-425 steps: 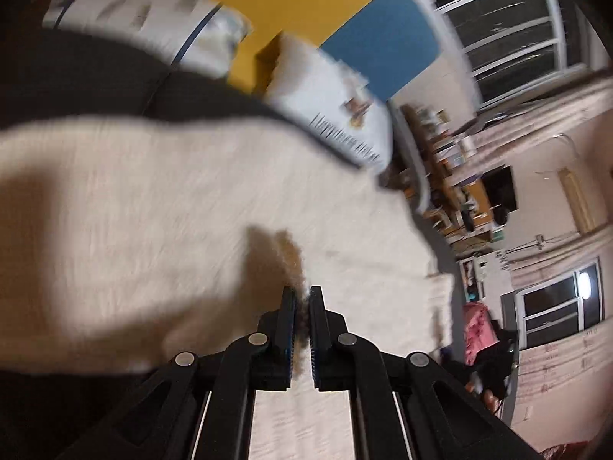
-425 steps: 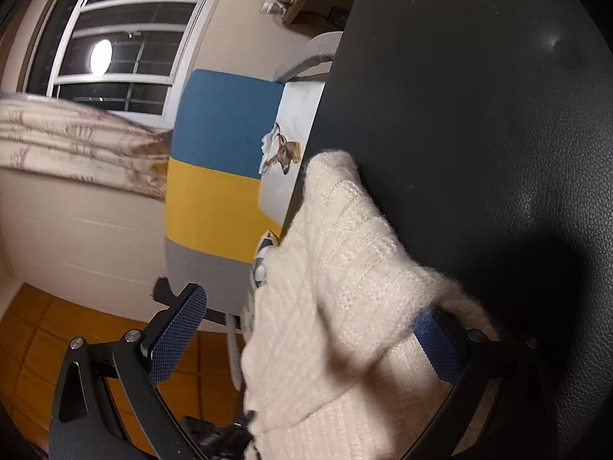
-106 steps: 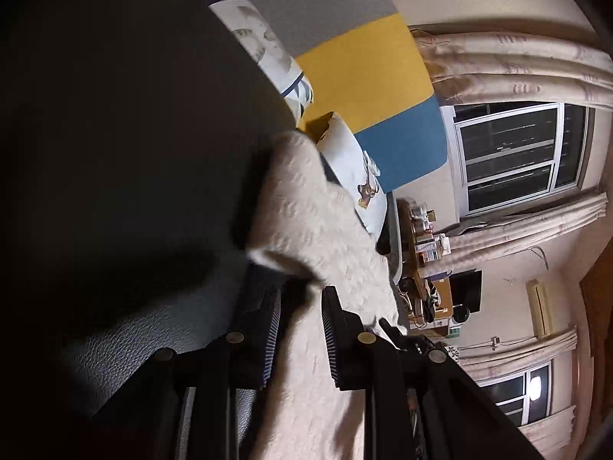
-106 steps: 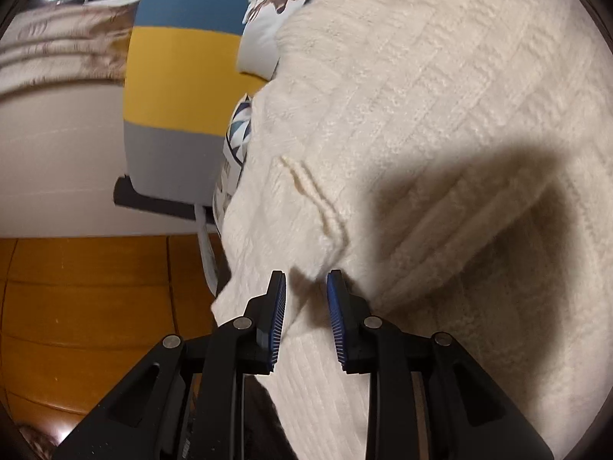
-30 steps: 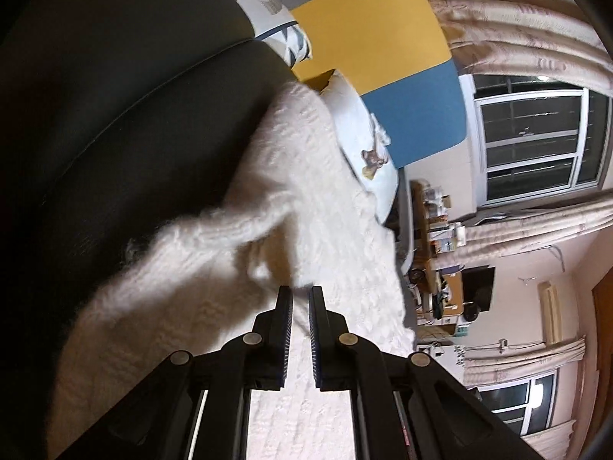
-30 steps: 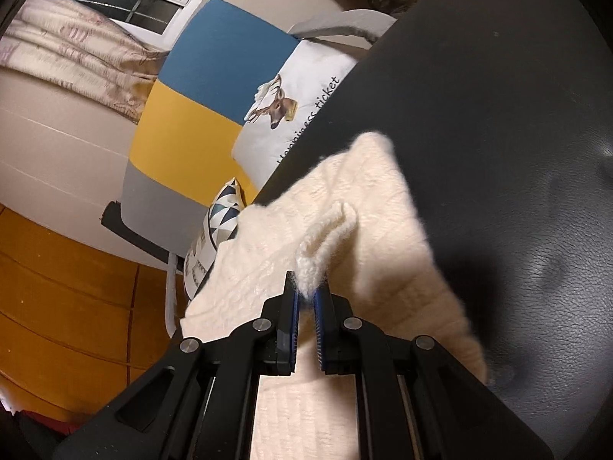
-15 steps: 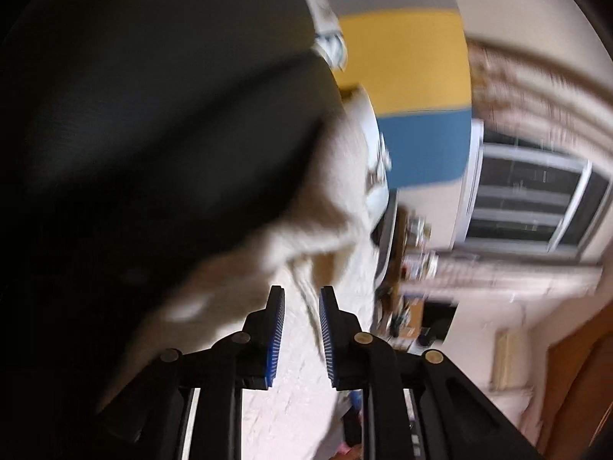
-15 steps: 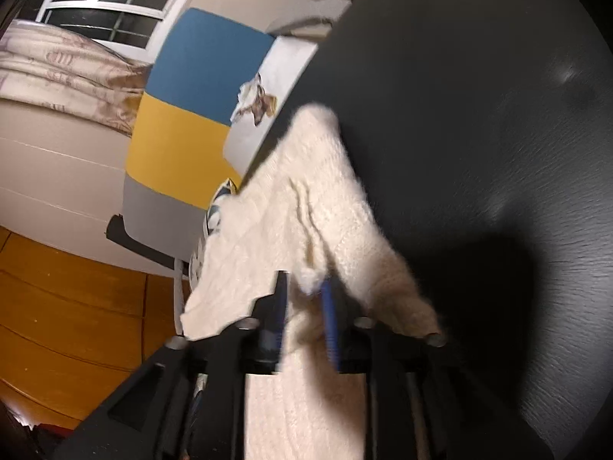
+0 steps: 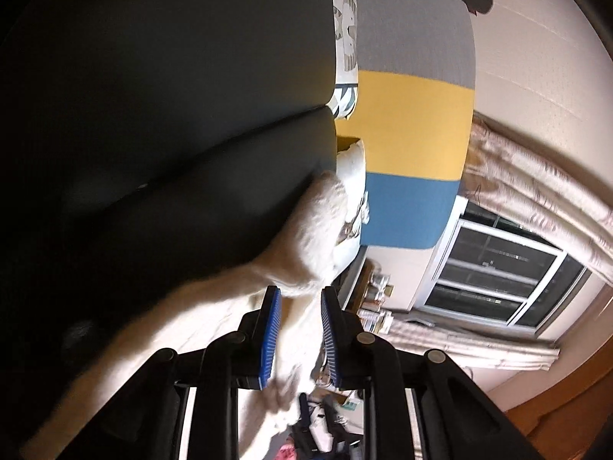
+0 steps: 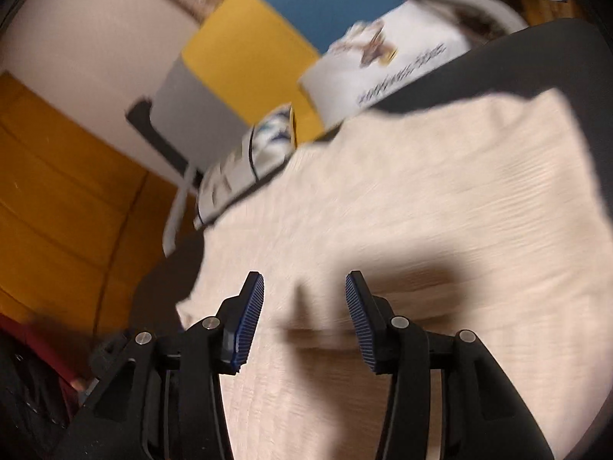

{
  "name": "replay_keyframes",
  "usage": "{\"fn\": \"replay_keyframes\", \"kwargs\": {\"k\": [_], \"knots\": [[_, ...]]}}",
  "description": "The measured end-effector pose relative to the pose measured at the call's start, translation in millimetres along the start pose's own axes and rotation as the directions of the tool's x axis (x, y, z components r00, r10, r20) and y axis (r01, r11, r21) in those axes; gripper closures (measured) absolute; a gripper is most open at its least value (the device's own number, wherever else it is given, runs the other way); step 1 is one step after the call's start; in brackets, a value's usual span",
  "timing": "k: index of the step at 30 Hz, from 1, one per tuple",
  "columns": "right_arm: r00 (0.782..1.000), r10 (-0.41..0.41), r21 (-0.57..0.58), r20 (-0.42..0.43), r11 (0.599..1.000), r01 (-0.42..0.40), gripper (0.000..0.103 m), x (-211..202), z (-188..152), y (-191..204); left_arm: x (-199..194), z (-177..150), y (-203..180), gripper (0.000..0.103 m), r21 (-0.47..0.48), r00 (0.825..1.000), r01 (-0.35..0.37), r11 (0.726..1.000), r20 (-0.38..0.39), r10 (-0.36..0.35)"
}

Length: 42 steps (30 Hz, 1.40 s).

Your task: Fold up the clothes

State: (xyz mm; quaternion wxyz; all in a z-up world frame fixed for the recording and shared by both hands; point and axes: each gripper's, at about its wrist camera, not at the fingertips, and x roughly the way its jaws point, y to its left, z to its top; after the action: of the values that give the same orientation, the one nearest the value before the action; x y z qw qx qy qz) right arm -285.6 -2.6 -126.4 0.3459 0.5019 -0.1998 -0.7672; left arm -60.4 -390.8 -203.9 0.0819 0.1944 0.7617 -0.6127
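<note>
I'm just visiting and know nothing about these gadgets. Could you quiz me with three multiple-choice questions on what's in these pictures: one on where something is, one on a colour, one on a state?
1. Where does the cream knitted sweater lie?
A. on a black leather seat
B. on the wooden floor
C. over the window curtain

2. Which colour band of the chair back sits between grey and blue?
A. red
B. yellow
C. green

3. How is the right hand-held gripper?
A. clamped on a pillow
B. holding a hanger
C. jaws apart, gripping nothing

Answers: 1 A, black leather shows around the sweater's edges. 2 B, the yellow stripe is the middle one. 3 C, its jaws are opening, with only flat sweater beneath the gap.
</note>
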Motion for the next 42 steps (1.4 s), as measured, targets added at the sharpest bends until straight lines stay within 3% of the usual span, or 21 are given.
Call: {"fn": "replay_keyframes", "kwargs": {"k": [7,13,19,23,25,32,35,39,42], "knots": [[0.998,0.037,0.036,-0.043,0.999,-0.035,0.055,35.5,-11.0,11.5,15.0,5.1,-6.7,0.083,-0.016,1.000,-0.019,1.000,-0.003,0.019],[0.997,0.066,0.043,-0.034,0.997,-0.065,0.055,27.9,-11.5,8.7,19.1,-6.4,-12.6,0.083,-0.025,1.000,0.006,1.000,-0.025,-0.007],[0.997,0.068,0.066,-0.021,0.996,-0.066,0.055,18.5,-10.5,1.0,41.8,-1.1,-12.9,0.082,-0.072,0.996,-0.085,0.994,-0.020,0.083],[0.998,0.058,0.073,-0.004,0.996,-0.057,0.055,9.7,-7.3,-6.9,45.3,4.8,-3.4,0.084,-0.111,0.995,-0.103,0.988,0.005,0.104],[0.999,0.044,0.063,0.004,0.997,-0.044,0.055,6.0,-5.2,-8.4,41.7,6.9,-4.8,0.096,-0.075,0.997,-0.074,0.994,0.033,0.076],[0.999,-0.010,0.027,0.036,1.000,0.009,0.055,-7.0,-0.1,-17.8,9.3,15.0,2.2,0.098,-0.002,0.997,0.048,0.999,0.059,-0.048],[0.999,-0.029,0.046,0.039,0.999,0.028,0.055,-6.8,-1.8,-27.6,2.1,25.3,19.9,0.098,-0.037,0.994,0.094,0.995,0.057,-0.092],[0.999,-0.013,0.088,0.035,0.996,0.010,0.055,-4.9,-5.3,-38.9,2.9,31.2,38.7,0.096,-0.139,0.992,0.127,0.982,0.015,-0.127],[0.996,0.058,0.153,0.065,0.986,-0.067,0.055,-15.5,-7.0,-51.3,3.6,25.7,26.4,0.084,-0.120,0.994,0.111,0.987,0.011,-0.110]]}}
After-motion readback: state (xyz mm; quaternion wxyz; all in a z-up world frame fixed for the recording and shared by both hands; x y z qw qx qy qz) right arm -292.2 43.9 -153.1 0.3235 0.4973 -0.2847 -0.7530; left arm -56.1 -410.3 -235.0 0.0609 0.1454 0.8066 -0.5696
